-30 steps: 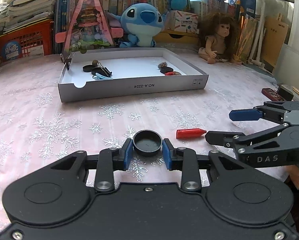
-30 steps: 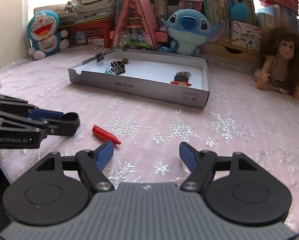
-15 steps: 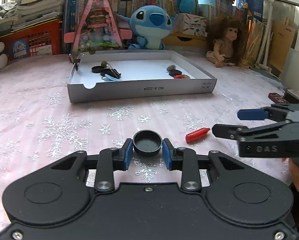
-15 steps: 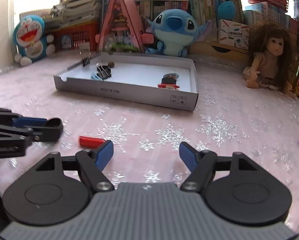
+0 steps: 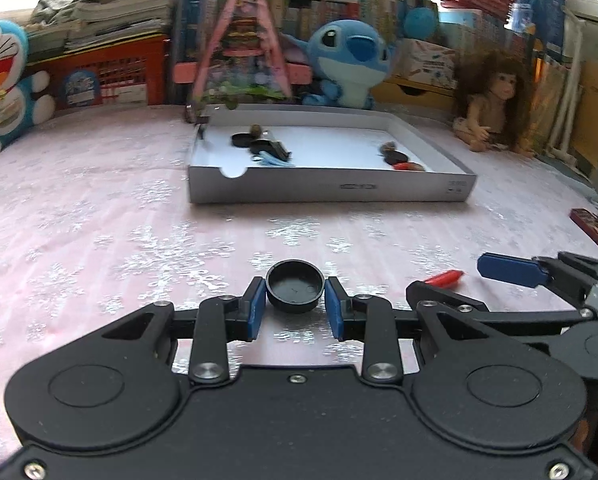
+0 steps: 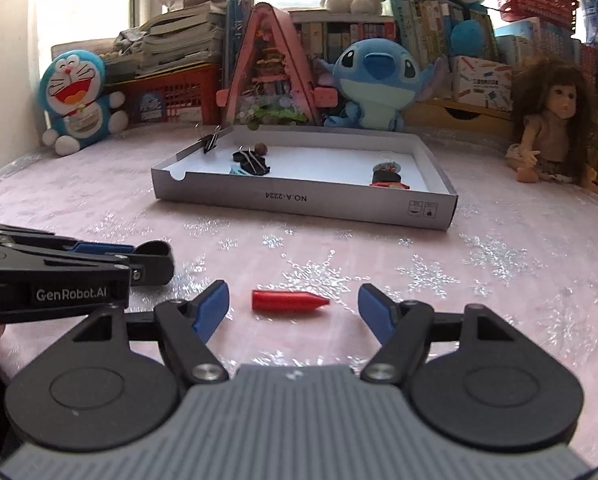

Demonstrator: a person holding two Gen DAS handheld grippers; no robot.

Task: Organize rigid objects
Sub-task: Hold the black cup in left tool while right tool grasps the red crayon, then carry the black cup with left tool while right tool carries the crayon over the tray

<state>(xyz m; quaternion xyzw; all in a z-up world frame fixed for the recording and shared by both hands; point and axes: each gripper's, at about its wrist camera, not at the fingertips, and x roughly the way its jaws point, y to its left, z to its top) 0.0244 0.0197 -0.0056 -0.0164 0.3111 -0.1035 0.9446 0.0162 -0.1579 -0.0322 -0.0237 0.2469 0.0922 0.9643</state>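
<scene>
A Doraemon plush (image 6: 77,98), Stitch plush (image 6: 379,80) and long-haired doll (image 6: 555,120) line the bookshelf (image 6: 359,36).

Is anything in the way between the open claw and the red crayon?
No. The red crayon lies on the pink cloth just ahead of the open right claw, between its fingers, with only bare cloth in the gap. The left claw, holding the black cap, sits off to the side.

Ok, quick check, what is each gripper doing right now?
Left gripper: shut on the black cap.
Right gripper: open, holding nothing; red crayon lies between its fingers.
</scene>
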